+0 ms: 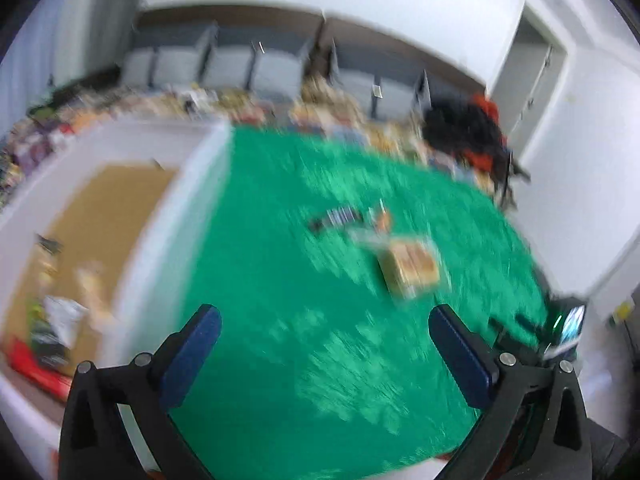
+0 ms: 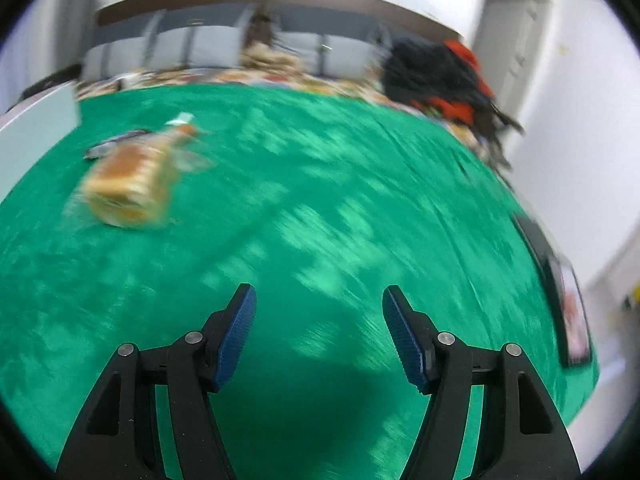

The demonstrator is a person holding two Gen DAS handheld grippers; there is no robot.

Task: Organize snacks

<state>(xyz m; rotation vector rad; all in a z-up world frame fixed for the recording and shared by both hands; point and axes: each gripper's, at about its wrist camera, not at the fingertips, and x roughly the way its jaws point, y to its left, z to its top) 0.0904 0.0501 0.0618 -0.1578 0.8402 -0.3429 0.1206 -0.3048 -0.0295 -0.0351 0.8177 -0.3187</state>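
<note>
Both views are blurred. A clear bag of sliced bread (image 1: 410, 270) lies on the green cloth (image 1: 280, 280), with a small dark striped packet (image 1: 338, 218) just beyond it. My left gripper (image 1: 325, 316) is open and empty, hovering short of the bread. A white box (image 1: 168, 216) with a brown cardboard floor stands at the left and holds several snack packets (image 1: 60, 320). In the right wrist view the bread (image 2: 128, 180) and the dark packet (image 2: 114, 144) lie far left on the cloth (image 2: 320, 200). My right gripper (image 2: 319, 294) is open and empty.
Many loose snack packets (image 1: 240, 100) are heaped along the table's far edge. A black and red bag (image 2: 440, 76) sits at the far right corner. A dark flat device (image 2: 568, 308) lies at the cloth's right edge. Grey chairs (image 1: 224, 64) line the wall.
</note>
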